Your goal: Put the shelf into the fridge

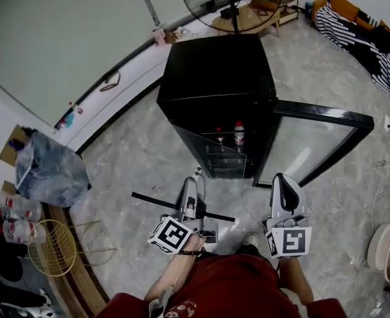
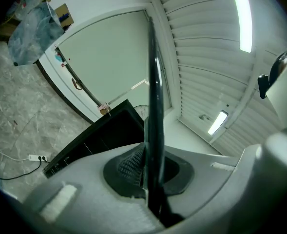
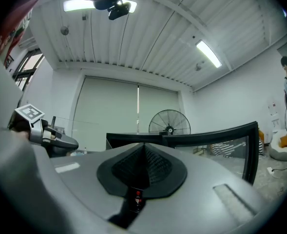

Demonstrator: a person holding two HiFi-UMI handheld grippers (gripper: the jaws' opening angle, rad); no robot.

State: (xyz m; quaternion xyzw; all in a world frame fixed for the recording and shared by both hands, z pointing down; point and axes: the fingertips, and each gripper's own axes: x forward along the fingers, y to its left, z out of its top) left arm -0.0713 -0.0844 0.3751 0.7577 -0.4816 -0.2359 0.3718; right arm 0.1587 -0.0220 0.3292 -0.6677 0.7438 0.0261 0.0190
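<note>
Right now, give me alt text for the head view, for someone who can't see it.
Seen from above, a person's left tool grips a thin black shelf before a black fridge with its glass door open. The right tool is shut and empty alongside.

The left hand-held gripper [image 2: 150, 167] has its jaws clamped on the thin dark edge of the shelf [image 2: 154, 96], which stands upright. The black fridge [image 2: 104, 130] lies behind. A power strip [image 2: 36, 157] rests on the floor [image 2: 16, 106].
</note>
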